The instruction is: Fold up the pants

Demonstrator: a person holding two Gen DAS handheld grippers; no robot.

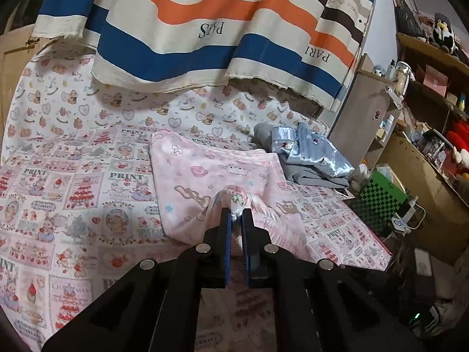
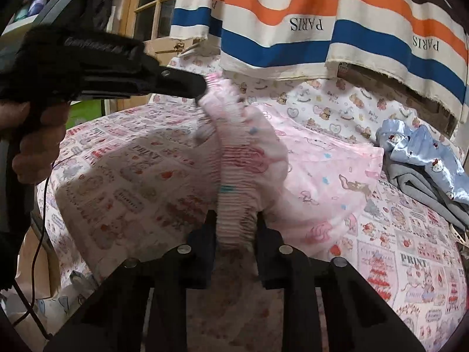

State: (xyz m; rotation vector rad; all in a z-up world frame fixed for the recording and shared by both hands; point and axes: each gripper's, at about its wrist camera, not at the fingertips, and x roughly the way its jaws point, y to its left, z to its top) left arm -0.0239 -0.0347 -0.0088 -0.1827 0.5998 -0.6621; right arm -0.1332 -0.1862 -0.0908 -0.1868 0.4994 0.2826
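Observation:
The pink printed pants (image 1: 217,173) lie on the bed, partly lifted at the near end. My left gripper (image 1: 236,212) is shut on a bunched bit of the waistband and holds it above the sheet. In the right wrist view the left gripper (image 2: 202,89) pinches one end of the ruffled elastic waistband (image 2: 234,158). My right gripper (image 2: 236,220) is shut on the other end. The waistband stretches between the two, raised, and the legs (image 2: 328,170) trail down onto the bed.
The bed has a cartoon-print sheet (image 1: 73,190). A heap of blue satin and grey clothes (image 1: 310,158) lies at the bed's far right. A striped PARIS curtain (image 1: 205,29) hangs behind. Shelves and a checkered box (image 1: 378,193) stand at the right.

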